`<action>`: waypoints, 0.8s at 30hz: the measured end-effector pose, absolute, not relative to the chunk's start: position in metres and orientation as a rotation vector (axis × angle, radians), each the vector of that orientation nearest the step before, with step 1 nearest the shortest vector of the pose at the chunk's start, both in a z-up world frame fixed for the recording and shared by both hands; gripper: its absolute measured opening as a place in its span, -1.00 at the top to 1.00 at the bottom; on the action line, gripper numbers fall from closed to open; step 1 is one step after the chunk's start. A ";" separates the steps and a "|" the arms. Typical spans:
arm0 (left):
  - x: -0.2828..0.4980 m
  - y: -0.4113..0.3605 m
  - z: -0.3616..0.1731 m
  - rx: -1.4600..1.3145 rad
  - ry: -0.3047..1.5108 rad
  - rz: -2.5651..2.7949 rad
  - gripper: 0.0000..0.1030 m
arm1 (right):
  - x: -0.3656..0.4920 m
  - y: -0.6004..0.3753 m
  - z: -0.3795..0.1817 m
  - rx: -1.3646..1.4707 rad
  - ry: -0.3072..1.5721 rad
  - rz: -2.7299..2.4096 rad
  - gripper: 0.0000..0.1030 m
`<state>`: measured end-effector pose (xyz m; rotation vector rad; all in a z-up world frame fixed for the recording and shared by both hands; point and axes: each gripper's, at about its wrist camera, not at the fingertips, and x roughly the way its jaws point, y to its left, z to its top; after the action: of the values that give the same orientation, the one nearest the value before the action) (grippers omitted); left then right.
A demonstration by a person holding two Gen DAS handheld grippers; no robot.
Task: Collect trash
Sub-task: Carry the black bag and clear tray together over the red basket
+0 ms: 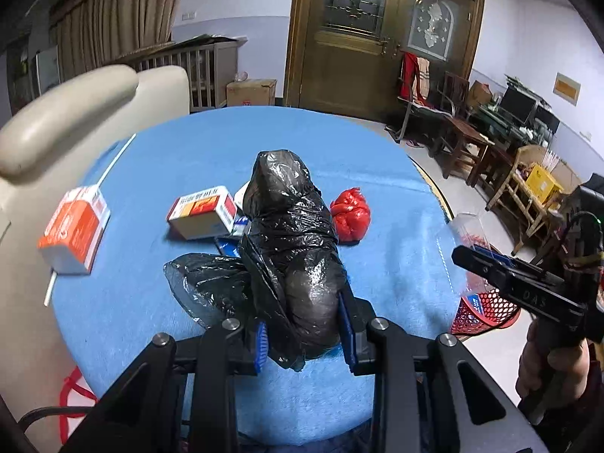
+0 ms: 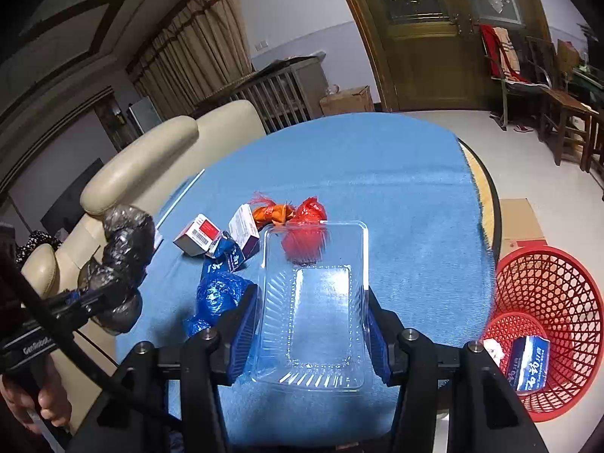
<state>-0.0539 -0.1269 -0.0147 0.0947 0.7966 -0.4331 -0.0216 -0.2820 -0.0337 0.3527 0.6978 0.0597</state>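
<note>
Black plastic bag bundle (image 1: 298,249) clamped in left gripper (image 1: 307,336), raised above blue-clothed table (image 1: 377,196). Clear plastic tray (image 2: 315,302) gripped between pads of right gripper (image 2: 309,336) over table edge, beside red mesh basket (image 2: 555,302) on floor. Boxes (image 1: 202,211) and red wad (image 1: 349,213) loose on cloth.

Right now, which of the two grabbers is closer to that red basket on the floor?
Right. The right gripper, holding the clear tray, is beside the red basket; the left gripper holds a black bag farther away.
</note>
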 end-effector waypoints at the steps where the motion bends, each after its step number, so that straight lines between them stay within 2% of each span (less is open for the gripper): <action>1: -0.054 -0.131 -0.012 0.109 0.790 -0.430 0.38 | -0.024 -0.285 -0.033 0.358 0.693 0.055 -0.05; 24: -0.088 -0.202 0.004 0.361 0.664 -0.424 0.37 | -0.065 -0.331 -0.029 0.442 0.639 -0.026 -0.06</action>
<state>-0.0877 -0.2016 0.0045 0.3615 0.6644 -0.4237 -0.0655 -0.3309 -0.0285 0.4419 0.6393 -0.0259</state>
